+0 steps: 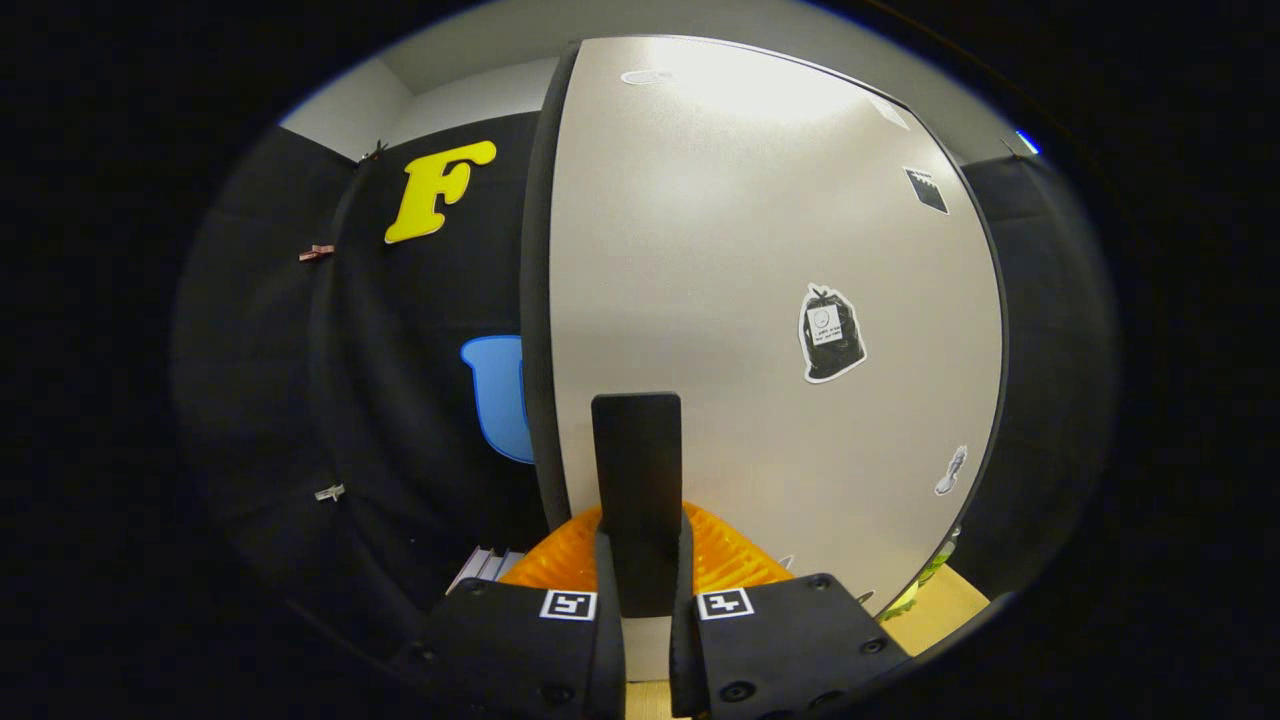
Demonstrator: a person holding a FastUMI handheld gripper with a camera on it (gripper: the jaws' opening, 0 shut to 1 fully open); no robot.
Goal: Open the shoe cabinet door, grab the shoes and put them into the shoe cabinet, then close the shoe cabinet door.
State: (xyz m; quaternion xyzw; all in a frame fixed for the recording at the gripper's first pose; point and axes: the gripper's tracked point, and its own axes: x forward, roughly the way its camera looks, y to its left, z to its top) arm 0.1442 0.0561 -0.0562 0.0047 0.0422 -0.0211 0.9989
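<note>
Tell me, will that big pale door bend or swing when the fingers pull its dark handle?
The door looks like a flat rigid panel, so it probably swings whole rather than flexing. The handle, upright between the fingers, looks stiff. Its smooth face might slip.

Shoe cabinet door (740, 300): pale grey-beige with black edging, bearing a black-and-white sticker (831, 333). Handle (637, 480): black. Ribbed object (725, 555) near the door's foot: orange. Floor (940, 605): light wood.
</note>
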